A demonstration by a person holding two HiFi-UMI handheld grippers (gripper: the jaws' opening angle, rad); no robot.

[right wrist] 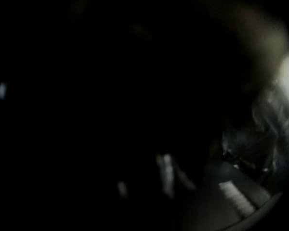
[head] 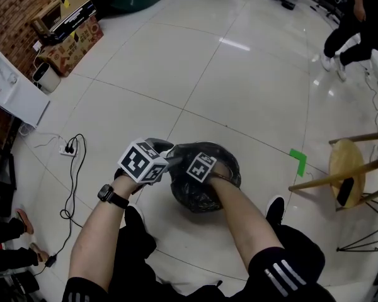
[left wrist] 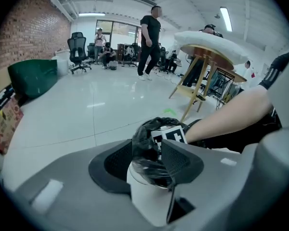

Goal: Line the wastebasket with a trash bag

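— Head view: a black trash bag (head: 190, 200) bunched in a round heap on the tiled floor (head: 239, 87), just in front of the person's knees. Is the wastebasket (left wrist: 149, 196) under it?

— Yes. The left gripper view shows its white wall bare below the rim, with the film draped over the top.

— So how far along is the job?

— Well past the middle, I'd judge. The bag is opened and sits in and over the basket. From above, almost nothing but black plastic shows.

— And the grippers?

— The right gripper (head: 202, 167) is sunk into the bag's mouth, pointing steeply down. Its own view is nearly black, with only one ribbed pad and some crumpled film at the lower right. I cannot tell whether its jaws are spread or pinching plastic.

— The left one?

— The left gripper (left wrist: 147, 147) is at the near rim, jaws spread, with the bag-covered rim between them. The pads do not look pressed on the film, so I read it as holding nothing.

— What's left, then?

— Probably seating the bag down to the bottom, then drawing the puffy edge evenly round the rim and smoothing it. The film looks thin and slippery, so the edge could slide back inside.
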